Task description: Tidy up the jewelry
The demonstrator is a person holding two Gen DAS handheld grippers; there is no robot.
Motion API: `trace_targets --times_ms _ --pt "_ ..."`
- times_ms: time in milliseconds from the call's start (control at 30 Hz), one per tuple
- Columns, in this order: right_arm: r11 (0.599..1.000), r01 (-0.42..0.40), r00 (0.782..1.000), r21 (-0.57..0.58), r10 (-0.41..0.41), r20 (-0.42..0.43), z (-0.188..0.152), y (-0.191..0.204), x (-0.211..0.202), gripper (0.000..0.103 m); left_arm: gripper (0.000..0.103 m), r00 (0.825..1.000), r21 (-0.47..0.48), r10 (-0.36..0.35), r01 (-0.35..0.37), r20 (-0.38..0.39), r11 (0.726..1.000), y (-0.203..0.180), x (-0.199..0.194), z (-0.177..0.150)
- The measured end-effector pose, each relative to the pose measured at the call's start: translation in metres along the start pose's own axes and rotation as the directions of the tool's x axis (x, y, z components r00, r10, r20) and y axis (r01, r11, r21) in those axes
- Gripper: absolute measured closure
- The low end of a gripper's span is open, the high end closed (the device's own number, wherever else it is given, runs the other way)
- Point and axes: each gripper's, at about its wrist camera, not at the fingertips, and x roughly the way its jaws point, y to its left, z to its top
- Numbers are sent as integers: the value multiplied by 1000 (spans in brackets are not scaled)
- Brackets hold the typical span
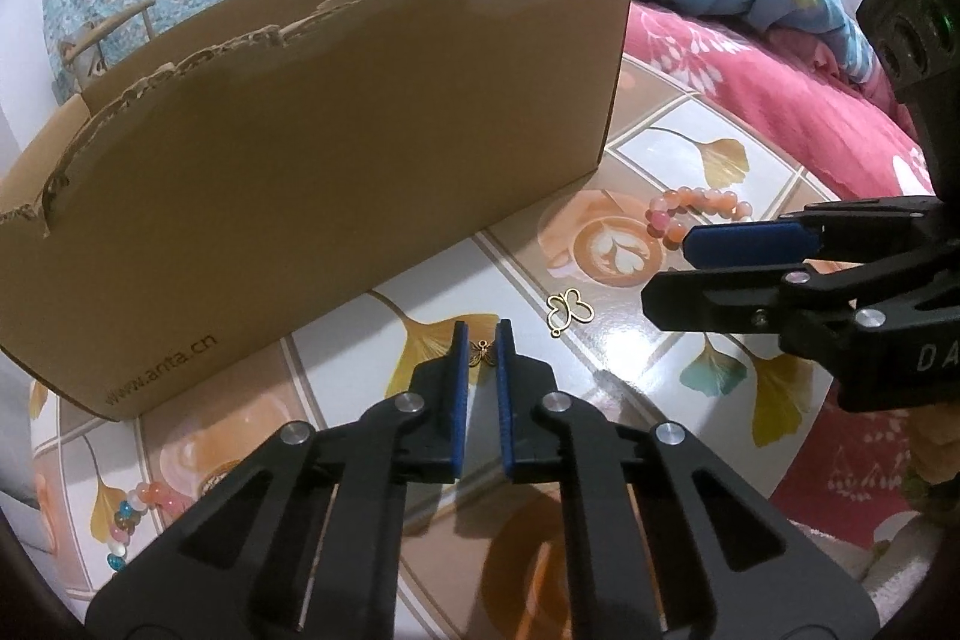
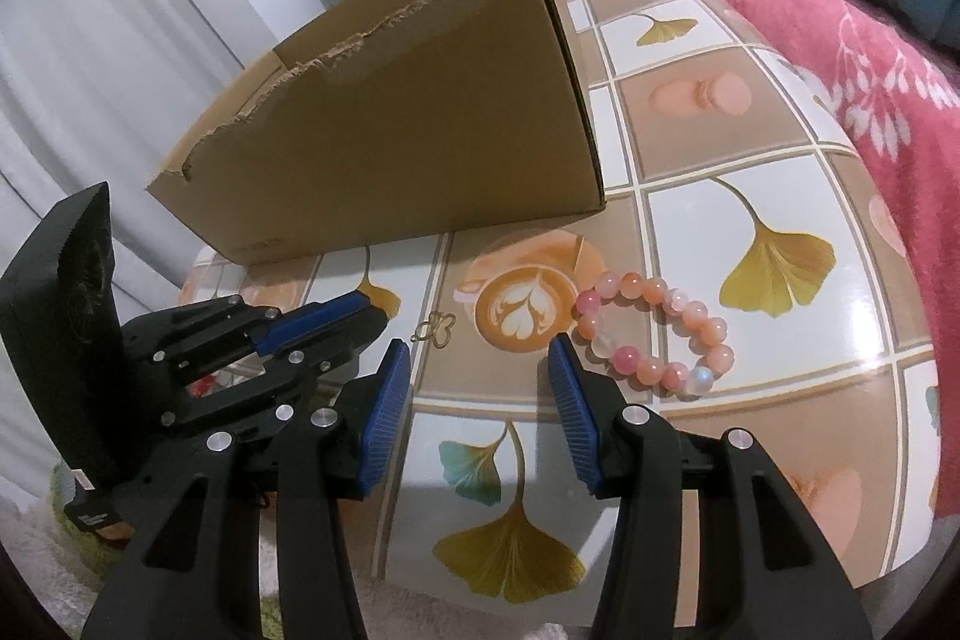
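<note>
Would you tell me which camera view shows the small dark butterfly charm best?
The left wrist view: the small butterfly charm sits between the left gripper pads, in plain sight. In the right wrist view it is hidden behind that gripper.

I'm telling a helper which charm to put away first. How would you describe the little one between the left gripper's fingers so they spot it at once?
Start at the big cardboard box on the tiled tabletop. Just before its long front wall, the left gripper has its blue pads closed on a tiny dark bronze butterfly charm. Its neighbour to the right, the butterfly outline charm, is larger, bright gold, open wire, and lies free.
</note>
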Motion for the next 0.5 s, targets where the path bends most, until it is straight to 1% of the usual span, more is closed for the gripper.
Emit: trace_targets --times_ms 233,367,433,500 --pt "999 13 1000 -32 -13 4 3 11 -1 56 95 1000 -15 6 -6 -2 1000 8 -5 -6" --pt "997 28 1000 -74 -28 4 7 22 5 56 95 1000 -35 16 -16 -5 999 17 -13 -15" --pt "994 47 999 -97 -47 -1 9 28 11 57 95 1000 -48 27 -27 -8 998 22 -17 -20" --pt "991 69 997 -114 -70 -9 11 33 18 62 95 999 -57 34 -34 -9 998 25 -20 -23"
